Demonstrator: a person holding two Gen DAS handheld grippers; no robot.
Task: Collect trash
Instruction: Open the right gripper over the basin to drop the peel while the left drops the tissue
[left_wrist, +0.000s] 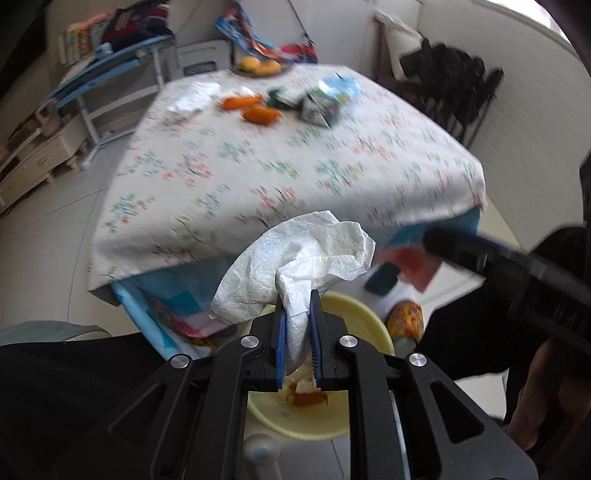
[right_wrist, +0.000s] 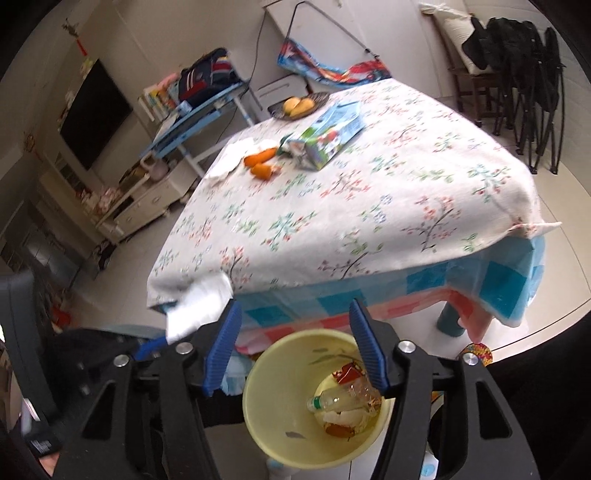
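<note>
My left gripper (left_wrist: 297, 301) is shut on a crumpled white paper napkin (left_wrist: 295, 254), which hangs just above the yellow bin (left_wrist: 369, 317) on the floor. The same napkin (right_wrist: 201, 306) shows at the left of the right wrist view. My right gripper (right_wrist: 294, 308) stands open over the yellow bin (right_wrist: 273, 398) with nothing between its fingers. Inside the bin lie a clear plastic bottle (right_wrist: 343, 397), a red wrapper (right_wrist: 347, 373) and other scraps. On the flowered table (right_wrist: 369, 221) lie a flattened carton (right_wrist: 328, 136), orange pieces (right_wrist: 260, 158) and another white napkin (right_wrist: 231, 158).
A bowl of yellow fruit (right_wrist: 299, 105) sits at the table's far edge. The table's near edge overhangs the bin, with a teal table leg (right_wrist: 448, 321) to the right. A blue desk (right_wrist: 192, 118) stands at the back left and black folding chairs (right_wrist: 532, 74) at the back right.
</note>
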